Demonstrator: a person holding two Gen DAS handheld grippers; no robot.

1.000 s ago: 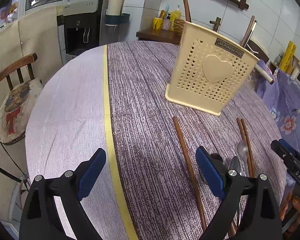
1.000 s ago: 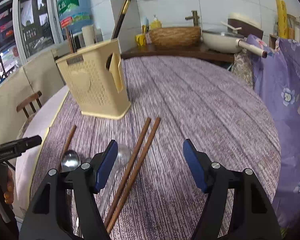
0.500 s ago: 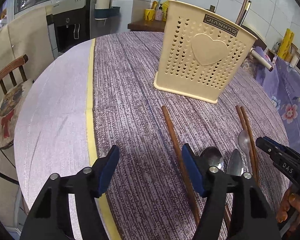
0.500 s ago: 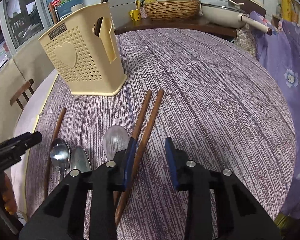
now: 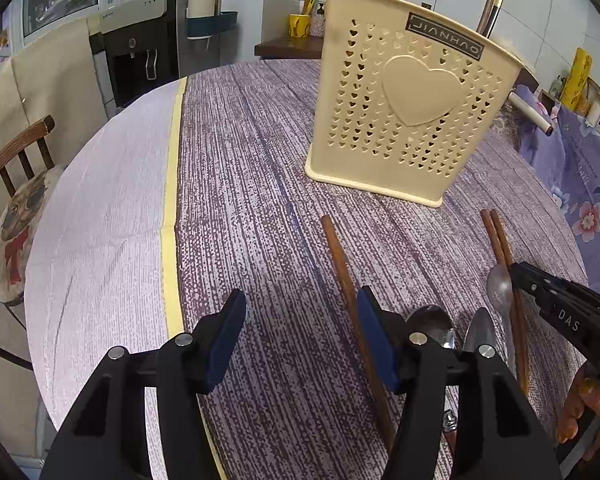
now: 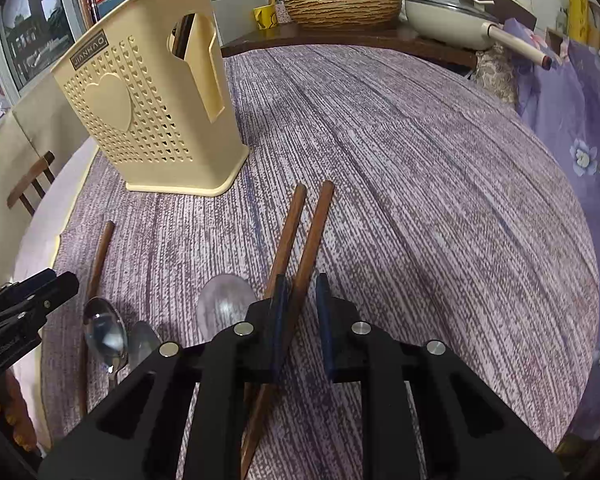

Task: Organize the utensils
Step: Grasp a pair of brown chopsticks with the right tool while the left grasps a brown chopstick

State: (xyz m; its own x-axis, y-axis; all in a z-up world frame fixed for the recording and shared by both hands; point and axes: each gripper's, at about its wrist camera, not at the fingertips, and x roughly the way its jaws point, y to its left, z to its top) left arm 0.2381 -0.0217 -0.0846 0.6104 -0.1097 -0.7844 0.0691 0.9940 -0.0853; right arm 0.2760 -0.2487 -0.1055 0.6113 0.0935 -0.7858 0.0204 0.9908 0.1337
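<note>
A cream perforated utensil holder (image 5: 412, 120) (image 6: 152, 120) stands on the purple tablecloth with chopsticks standing in it. My left gripper (image 5: 300, 300) hovers low over bare cloth, jaws closing with nothing between them. A single brown chopstick (image 5: 338, 256) runs under its right finger. Two metal spoons (image 5: 430, 320) (image 6: 104, 332) and a pale spoon (image 5: 499, 288) (image 6: 224, 300) lie to its right. My right gripper (image 6: 301, 280) is down over a pair of brown chopsticks (image 6: 320, 216), jaws closing. The right chopstick of the pair lies between the pads, with a gap at the right pad.
A wooden chair (image 5: 16, 184) stands beyond the table's left edge, with a water dispenser (image 5: 140, 60) behind it. A pan (image 6: 452, 20) and a woven basket (image 6: 340, 4) sit on the far counter. Purple floral cloth (image 6: 580, 120) hangs at the right.
Both grippers came lower and nearer the table. The left jaws narrowed about halfway. The right jaws narrowed from wide to almost together around one chopstick of the pair.
</note>
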